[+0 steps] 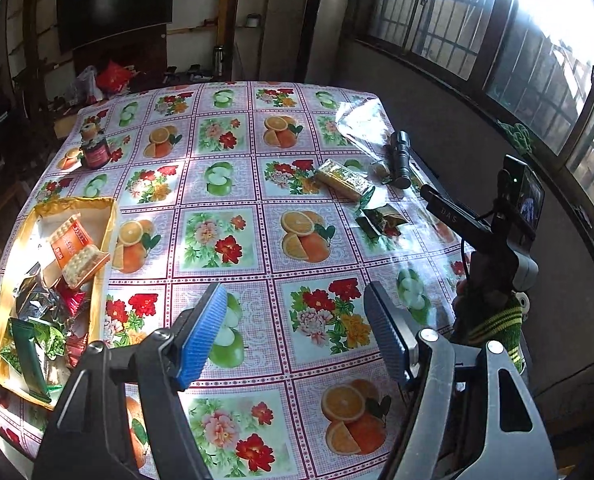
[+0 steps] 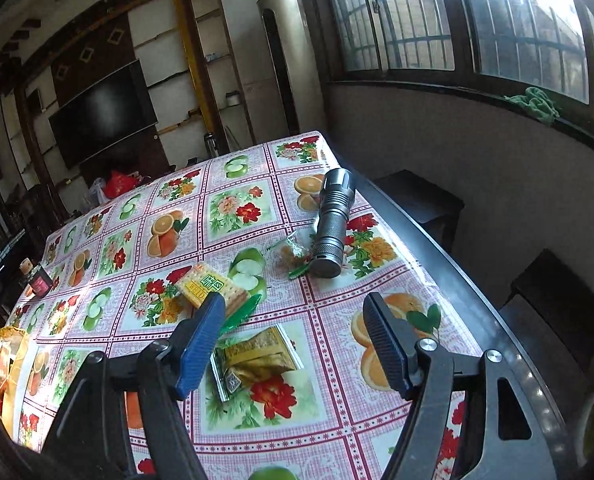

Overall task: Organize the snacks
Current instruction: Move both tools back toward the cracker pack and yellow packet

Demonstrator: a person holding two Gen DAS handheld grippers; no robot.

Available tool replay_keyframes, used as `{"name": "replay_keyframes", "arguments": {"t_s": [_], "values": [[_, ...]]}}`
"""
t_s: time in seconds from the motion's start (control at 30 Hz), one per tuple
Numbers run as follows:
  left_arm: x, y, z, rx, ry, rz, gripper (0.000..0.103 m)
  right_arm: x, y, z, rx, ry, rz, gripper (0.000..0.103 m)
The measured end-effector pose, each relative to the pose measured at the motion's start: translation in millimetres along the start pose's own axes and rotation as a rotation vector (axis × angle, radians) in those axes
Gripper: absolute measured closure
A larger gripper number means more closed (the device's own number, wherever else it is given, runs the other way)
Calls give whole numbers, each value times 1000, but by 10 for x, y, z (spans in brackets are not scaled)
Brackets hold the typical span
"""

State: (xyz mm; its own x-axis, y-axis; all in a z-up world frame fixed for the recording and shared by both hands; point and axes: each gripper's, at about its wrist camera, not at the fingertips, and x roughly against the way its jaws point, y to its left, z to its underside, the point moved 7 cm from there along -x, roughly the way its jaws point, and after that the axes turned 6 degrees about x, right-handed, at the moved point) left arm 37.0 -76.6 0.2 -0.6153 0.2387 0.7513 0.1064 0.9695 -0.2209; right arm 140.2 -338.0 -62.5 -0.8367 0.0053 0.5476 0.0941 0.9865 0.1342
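Nearest in the right wrist view, the right gripper (image 2: 293, 340) is seen with its jaws spread wide and nothing pressed between the blue pads; it is held above the table and tilted downward. Just under its opening a small gold snack packet (image 2: 257, 356) is laid flat on the flowered tablecloth (image 2: 337, 420), with its long axis running from lower left to upper right. A little farther, the yellow cracker pack (image 2: 211, 286) is found, partly covered by the left finger of this gripper; its long axis goes from upper left to lower right, and a green wrapper end is shown at the lower right. Beyond it a small clear candy wrapper (image 2: 295, 250) is touched by the base of a dark flashlight (image 2: 331, 224), which is lying with its head pointed away toward the far table edge. In the left wrist view, the left gripper (image 1: 293, 334) is also kept open and empty above the cloth, pointed down steeply. At its left a yellow box (image 1: 105, 240) is placed near the table edge, and an orange cracker pack (image 1: 77, 250) and several foil packets (image 1: 41, 304) are held inside it. At the right, a person's hand in a striped knit glove (image 1: 493, 320) is seen on the handle of the other gripper. Far off, a dark jar (image 1: 95, 150) is standing upright near the far left edge, and a crumpled clear plastic sheet (image 1: 361, 120) is lying at the far right corner.
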Motion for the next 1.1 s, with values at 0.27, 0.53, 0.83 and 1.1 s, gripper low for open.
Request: {"name": "replay_keyframes", "arguments": {"t_s": [0.27, 0.53, 0.83, 1.1], "values": [[-153, 167, -53, 30, 8, -38, 31, 149, 186, 266, -1, 42, -163, 26], [-389, 401, -176, 91, 48, -62, 31, -434, 425, 54, 59, 146, -188, 26], [-582, 682, -157, 135, 93, -88, 31, -1366, 581, -561, 49, 199, -206, 26], [-773, 847, -224, 189, 117, -95, 31, -1565, 753, -301, 148, 349, -212, 26]]}}
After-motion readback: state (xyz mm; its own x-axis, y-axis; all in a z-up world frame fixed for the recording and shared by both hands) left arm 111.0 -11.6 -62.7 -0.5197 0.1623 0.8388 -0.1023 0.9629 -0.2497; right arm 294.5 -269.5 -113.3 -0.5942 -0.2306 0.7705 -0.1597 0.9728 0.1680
